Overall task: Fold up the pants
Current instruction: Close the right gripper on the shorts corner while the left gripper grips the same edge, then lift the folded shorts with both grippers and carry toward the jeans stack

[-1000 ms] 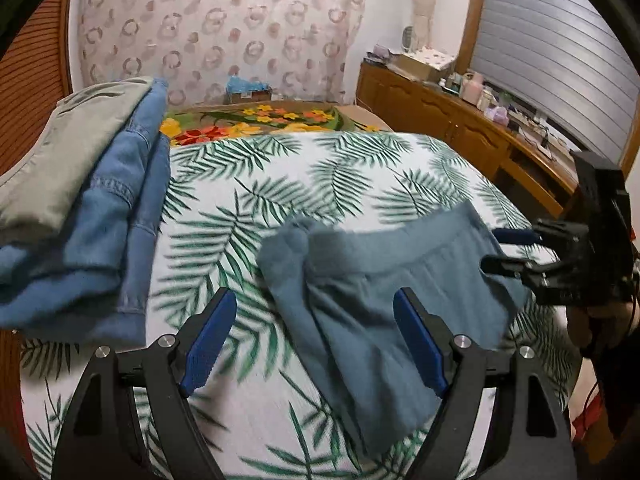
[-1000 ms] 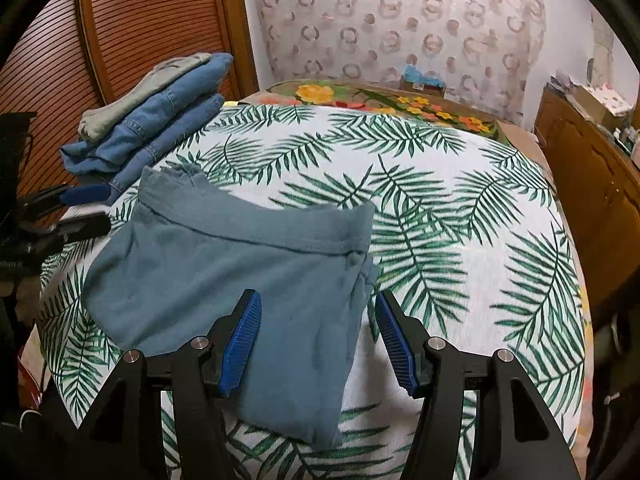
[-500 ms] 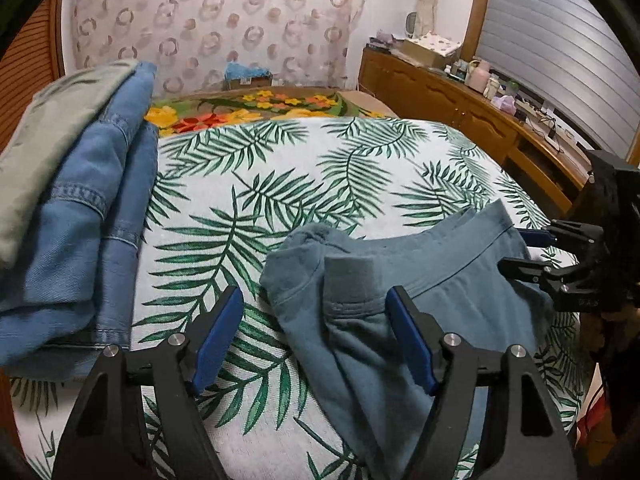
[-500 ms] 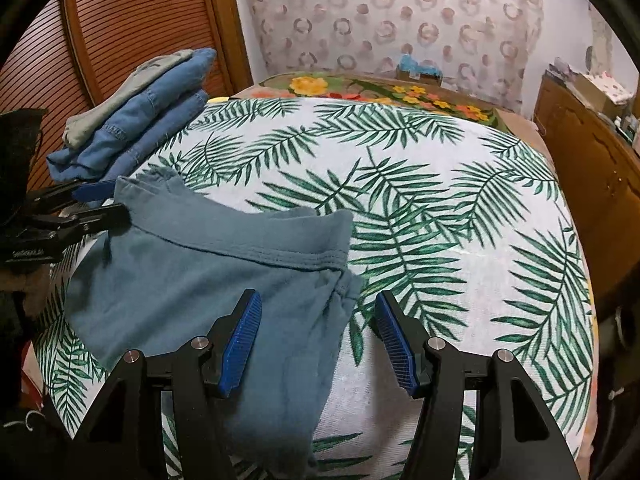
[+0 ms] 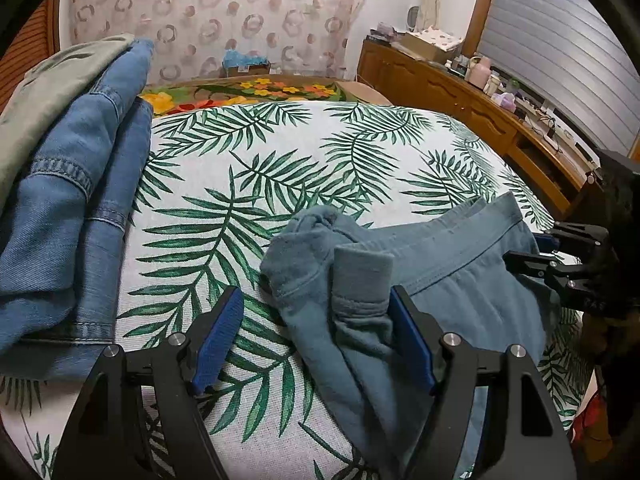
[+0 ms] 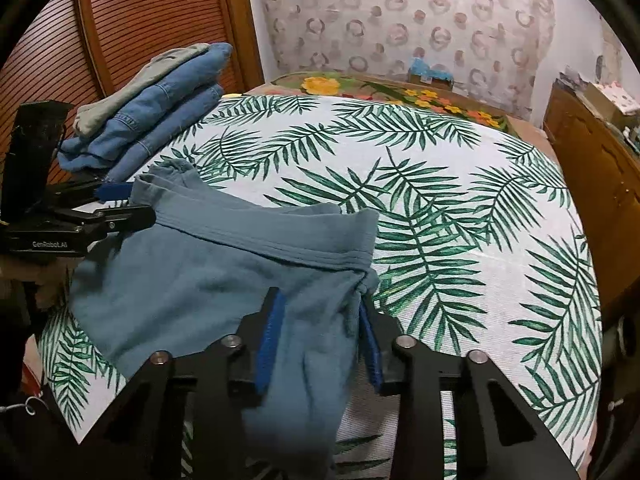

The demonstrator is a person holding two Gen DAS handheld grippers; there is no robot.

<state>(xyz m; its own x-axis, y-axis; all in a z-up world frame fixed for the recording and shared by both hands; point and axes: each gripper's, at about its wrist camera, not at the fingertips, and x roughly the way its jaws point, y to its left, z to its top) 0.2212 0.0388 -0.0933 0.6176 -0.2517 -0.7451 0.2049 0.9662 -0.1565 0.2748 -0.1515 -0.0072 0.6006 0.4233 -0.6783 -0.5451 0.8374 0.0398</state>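
Grey-blue pants [image 5: 432,276] lie folded on the palm-leaf bedspread [image 5: 280,168], waistband towards the far side. My left gripper [image 5: 316,332] is open around the bunched left end of the waistband; the cloth lies between its blue pads without being pinched. In the right wrist view the pants [image 6: 208,280] fill the lower left. My right gripper [image 6: 320,340] has narrowed around the right end of the waistband, its pads close beside the cloth. The left gripper also shows in the right wrist view [image 6: 116,204], and the right gripper shows in the left wrist view [image 5: 536,248].
A stack of folded jeans and a pale garment [image 5: 68,176] lies on the bed's left side, also seen in the right wrist view [image 6: 152,100]. A wooden sideboard [image 5: 480,108] runs along the right. A louvred wardrobe door [image 6: 140,20] stands behind the stack.
Both grippers have moved forward onto the waistband ends. The right gripper's fingers have closed in around the cloth. The left stays open, with the waistband end now bunched between its pads.
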